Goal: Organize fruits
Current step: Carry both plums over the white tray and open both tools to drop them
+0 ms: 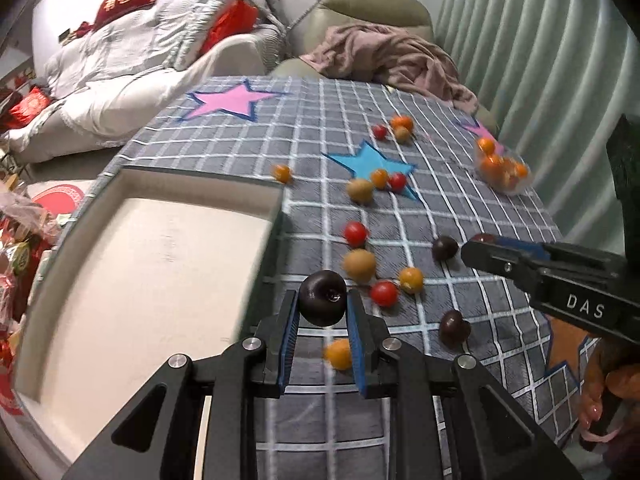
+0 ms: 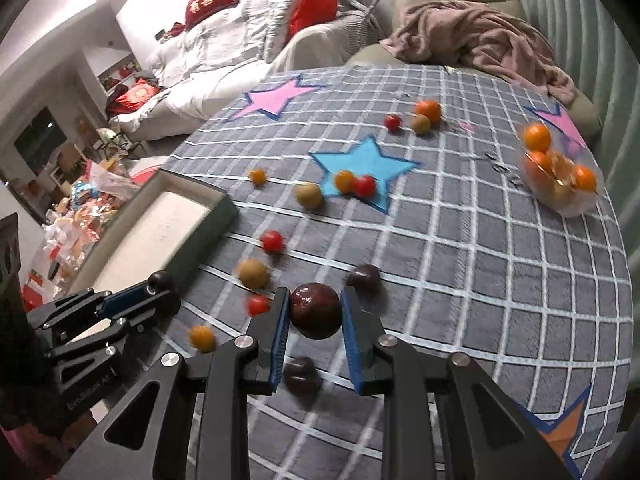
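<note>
My left gripper (image 1: 323,300) is shut on a dark plum (image 1: 322,297), held just right of the white box (image 1: 132,256); both show in the right wrist view, the gripper (image 2: 150,294) by the box (image 2: 160,232). My right gripper (image 2: 314,312) is shut on a dark red plum (image 2: 315,310) above the cloth; it also shows in the left wrist view (image 1: 486,250). Loose plums (image 1: 445,247) (image 1: 454,326) (image 2: 364,276) (image 2: 301,376), red cherry tomatoes (image 1: 355,233) (image 2: 273,241), brown fruits (image 1: 360,265) (image 2: 253,273) and small orange fruits (image 1: 411,279) (image 2: 202,337) lie scattered on the checked tablecloth (image 1: 460,208).
A clear bowl of oranges (image 2: 560,176) stands at the far right; it shows in the left wrist view (image 1: 504,170). More fruit (image 2: 428,111) lies at the back. A sofa with red cushions (image 2: 208,2) and an armchair with a pink blanket (image 2: 480,36) stand beyond the table.
</note>
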The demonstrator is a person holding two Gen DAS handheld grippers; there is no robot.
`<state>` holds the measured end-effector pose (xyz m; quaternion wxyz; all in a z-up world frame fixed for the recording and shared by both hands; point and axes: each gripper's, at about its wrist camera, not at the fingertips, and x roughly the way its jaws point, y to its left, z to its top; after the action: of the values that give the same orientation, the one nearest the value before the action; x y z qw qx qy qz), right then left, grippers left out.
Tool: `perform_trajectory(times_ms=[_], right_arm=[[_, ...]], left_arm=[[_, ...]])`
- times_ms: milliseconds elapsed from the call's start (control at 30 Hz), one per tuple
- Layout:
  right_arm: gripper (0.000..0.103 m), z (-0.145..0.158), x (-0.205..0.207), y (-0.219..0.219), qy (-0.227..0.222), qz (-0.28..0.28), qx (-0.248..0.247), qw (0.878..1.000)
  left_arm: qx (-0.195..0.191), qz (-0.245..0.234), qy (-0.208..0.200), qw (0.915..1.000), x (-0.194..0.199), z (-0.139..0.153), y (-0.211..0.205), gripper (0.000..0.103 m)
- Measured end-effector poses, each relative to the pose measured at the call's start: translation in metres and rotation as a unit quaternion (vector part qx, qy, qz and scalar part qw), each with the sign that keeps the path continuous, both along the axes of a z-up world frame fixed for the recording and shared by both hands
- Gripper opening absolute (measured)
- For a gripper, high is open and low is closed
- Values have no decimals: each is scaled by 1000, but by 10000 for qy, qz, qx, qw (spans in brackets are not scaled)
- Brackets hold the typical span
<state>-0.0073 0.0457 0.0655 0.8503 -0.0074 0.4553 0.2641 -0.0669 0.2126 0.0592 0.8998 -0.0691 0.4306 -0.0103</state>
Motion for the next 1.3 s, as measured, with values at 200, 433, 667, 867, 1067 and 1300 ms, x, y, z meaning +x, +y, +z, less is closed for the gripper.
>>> perform_trajectory(times_ms=[200,433,667,867,1067,1300], right_arm=[[28,16,-1,47,-23,337,88,9994],[28,12,7,124,144,825,69,9965],[27,-18,25,188,506,1062,-288,9926],[27,-38,42,217,719,1189,-866,9865],[28,-52,46,230,754,1311,-1277,9802],[50,-51,49,226,743,1183,-1390,9804]], left_arm=[[36,426,-45,9991,-5,14,46,25],[259,1102,142,9935,5,8,107,25],[469,1408,489,9877,24,-18,140,25],[632,1394,759,9853,38,-35,145,25],[636,1453,943,9828,39,-48,151,25],[770,1642,932,9790,34,-50,161,69]])
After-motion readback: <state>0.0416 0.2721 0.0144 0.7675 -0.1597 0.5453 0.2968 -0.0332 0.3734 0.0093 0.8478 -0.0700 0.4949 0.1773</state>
